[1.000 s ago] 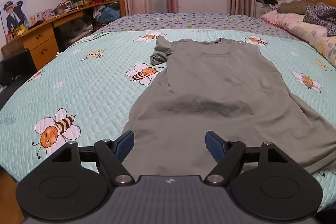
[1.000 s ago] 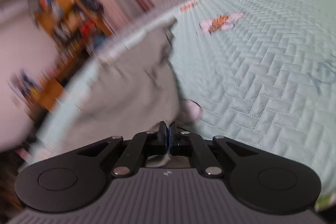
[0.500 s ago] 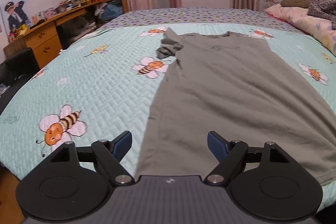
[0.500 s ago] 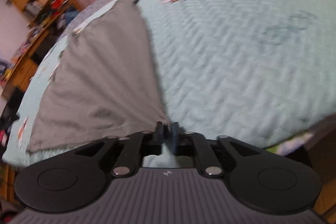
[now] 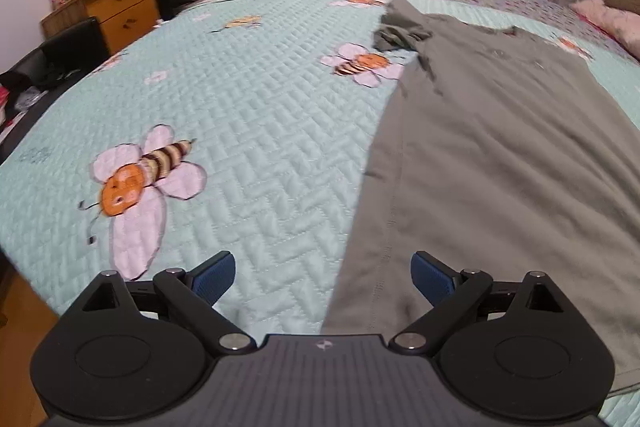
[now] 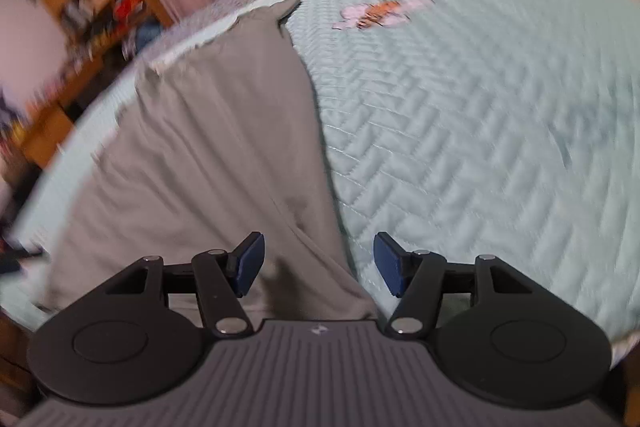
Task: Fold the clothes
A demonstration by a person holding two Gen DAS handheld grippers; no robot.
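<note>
Presently I note the grey shirt (image 5: 500, 155) lying lengthwise away from the bed's near edge, its hem corners between each just-widened, empty gripper: left gripper (image 5: 323, 277), right gripper (image 6: 319, 264).

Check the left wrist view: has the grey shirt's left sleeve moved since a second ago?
Yes. The grey shirt has been pulled flat; its bunched sleeve now lies above the bee print rather than beside it.

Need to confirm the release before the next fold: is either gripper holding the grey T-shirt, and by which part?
Nothing is held. The right gripper has just been opening over the grey T-shirt's bottom corner, pads clear. The left gripper is open too.
</note>
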